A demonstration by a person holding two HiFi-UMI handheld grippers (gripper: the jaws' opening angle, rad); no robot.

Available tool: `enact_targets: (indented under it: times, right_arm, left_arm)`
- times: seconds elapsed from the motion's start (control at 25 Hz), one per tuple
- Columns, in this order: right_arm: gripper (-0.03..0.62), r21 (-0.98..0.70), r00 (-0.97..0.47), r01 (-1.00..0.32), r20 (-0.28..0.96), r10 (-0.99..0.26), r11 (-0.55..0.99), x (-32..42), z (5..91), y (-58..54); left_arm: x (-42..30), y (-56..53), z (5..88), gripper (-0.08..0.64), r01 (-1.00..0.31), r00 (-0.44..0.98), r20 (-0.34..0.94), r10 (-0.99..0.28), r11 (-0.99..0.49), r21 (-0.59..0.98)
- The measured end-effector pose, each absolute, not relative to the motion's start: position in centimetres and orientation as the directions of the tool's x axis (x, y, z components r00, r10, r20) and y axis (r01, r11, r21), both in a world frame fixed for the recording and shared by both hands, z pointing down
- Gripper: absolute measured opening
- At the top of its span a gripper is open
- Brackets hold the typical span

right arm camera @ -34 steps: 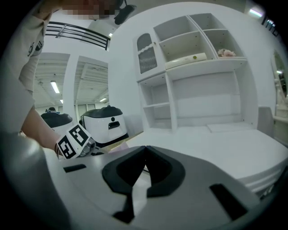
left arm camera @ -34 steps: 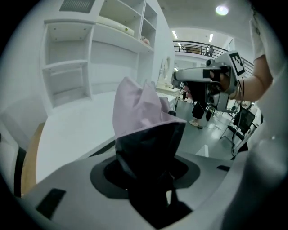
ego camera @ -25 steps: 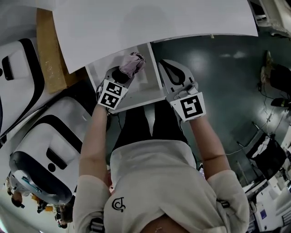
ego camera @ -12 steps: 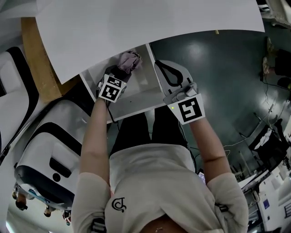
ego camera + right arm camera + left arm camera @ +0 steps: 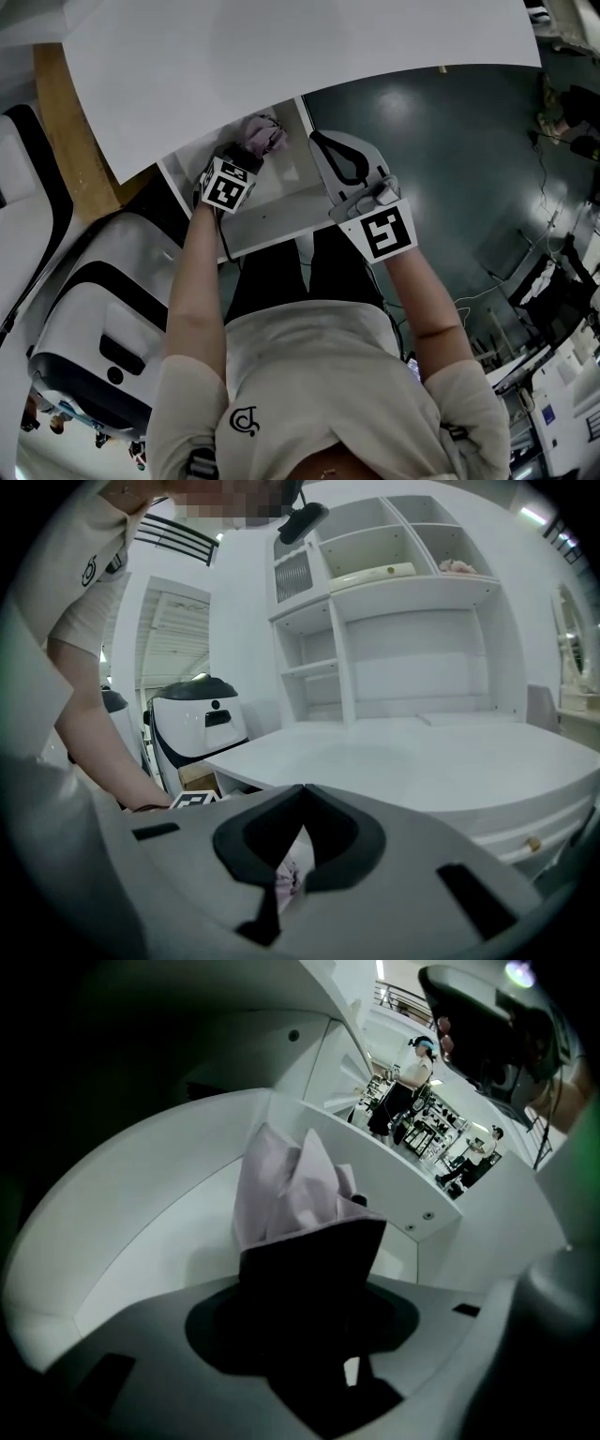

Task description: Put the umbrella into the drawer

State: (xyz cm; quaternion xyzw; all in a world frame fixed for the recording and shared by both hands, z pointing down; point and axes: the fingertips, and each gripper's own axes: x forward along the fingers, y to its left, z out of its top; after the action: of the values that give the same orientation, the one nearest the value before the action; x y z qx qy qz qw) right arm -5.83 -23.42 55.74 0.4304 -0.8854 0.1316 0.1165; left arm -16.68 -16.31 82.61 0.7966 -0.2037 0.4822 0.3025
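The folded pink umbrella [image 5: 265, 134] lies in the open white drawer [image 5: 281, 225] under the white desk top [image 5: 281, 56]. My left gripper [image 5: 249, 153] reaches down into the drawer and grips the umbrella's dark end, its jaws easing open a little. In the left gripper view the pink fabric [image 5: 291, 1185] sticks out past the jaws, against the drawer's inner wall [image 5: 159, 1213]. My right gripper [image 5: 321, 141] hangs shut and empty just right of the drawer. Its tips [image 5: 300, 787] meet, and a bit of the umbrella [image 5: 286, 876] shows through the gap below them.
A white and black machine [image 5: 103, 309] stands left of the drawer, beside a wooden board [image 5: 75, 122]. Dark floor [image 5: 450, 141] spreads to the right. The right gripper view shows the desk [image 5: 422, 752] and white shelves [image 5: 403, 574] behind it.
My left gripper has sunk into the drawer with the umbrella, further under the desk edge. The right gripper has stayed beside the drawer, only a little lower.
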Motion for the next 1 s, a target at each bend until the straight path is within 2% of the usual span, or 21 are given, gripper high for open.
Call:
enact_targets:
  times: [0.16,0.32,0.44,0.6,0.64,0.72,0.84,0.96,1.0]
  right_arm:
    - [0.008,-0.131,-0.614,-0.782,0.327,-0.718,0.610,-6.1,55.7,-23.1]
    - [0.008,-0.137,-0.630,-0.770,0.318,-0.709,0.623,-6.9,54.6,-22.6]
    - [0.008,-0.136,-0.645,-0.756,0.319,-0.694,0.640,-7.5,53.5,-21.8]
    - [0.008,-0.113,-0.658,-0.741,0.318,-0.682,0.662,-7.8,51.8,-21.2]
    - [0.008,-0.105,-0.662,-0.736,0.316,-0.679,0.669,-7.9,51.3,-21.0]
    - [0.008,-0.088,-0.673,-0.724,0.310,-0.671,0.685,-8.0,50.1,-20.7]
    - [0.008,-0.065,-0.685,-0.711,0.294,-0.667,0.701,-7.9,48.1,-20.6]
    - [0.008,-0.060,-0.690,-0.708,0.273,-0.670,0.704,-7.9,46.2,-20.3]
    - [0.008,-0.066,-0.690,-0.709,0.269,-0.672,0.702,-7.9,45.7,-20.0]
  left_arm:
    - [-16.4,-16.2,82.6,0.272,-0.638,0.468,0.884,-0.022,-0.701,0.320]
    - [-16.4,-15.9,81.4,0.366,-0.659,0.494,0.870,-0.015,-0.659,0.363]
    - [-17.0,-16.1,79.4,0.396,-0.693,0.505,0.861,-0.063,-0.624,0.361]
    - [-17.4,-16.8,75.6,0.396,-0.705,0.494,0.856,-0.152,-0.646,0.293]
    - [-17.5,-16.8,74.4,0.379,-0.705,0.480,0.860,-0.175,-0.660,0.259]
    - [-17.7,-16.7,71.8,0.262,-0.714,0.454,0.861,-0.230,-0.672,0.198]
    - [-18.2,-17.5,68.1,0.129,-0.757,0.438,0.832,-0.341,-0.639,0.137]
    - [-18.9,-18.0,64.8,0.025,-0.780,0.422,0.801,-0.424,-0.621,0.083]
    - [-18.9,-17.9,63.8,0.012,-0.780,0.421,0.794,-0.438,-0.622,0.070]
